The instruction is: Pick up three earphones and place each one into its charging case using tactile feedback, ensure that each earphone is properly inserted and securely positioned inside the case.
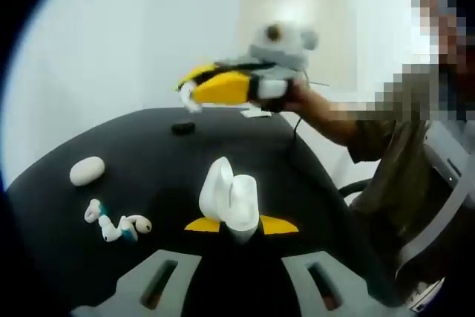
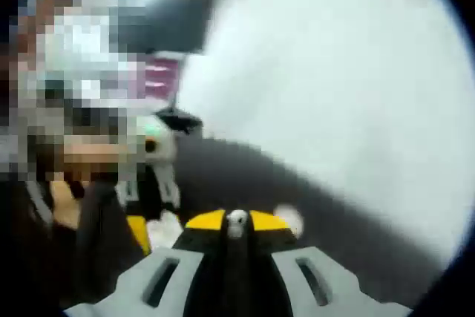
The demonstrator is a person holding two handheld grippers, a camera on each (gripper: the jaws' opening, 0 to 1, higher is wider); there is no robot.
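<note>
Table [image 1: 67,183]: black, matt, smooth, no sheen. Open charging case [image 1: 231,200] between left gripper's jaws: white plastic, glossy, smooth. Closed case [image 1: 87,171] at 9 o'clock of it: same white plastic, softer satin look. Loose earphones [image 1: 117,223]: glossy white plastic. Left gripper [image 1: 237,226]: matt grey plastic body, yellow jaw tips. Right gripper [image 1: 194,96], at 12 o'clock: yellow and grey plastic, smooth. Person's sleeve [image 1: 386,128]: dull olive cloth. Wall [image 1: 111,27]: plain white, matt.
</note>
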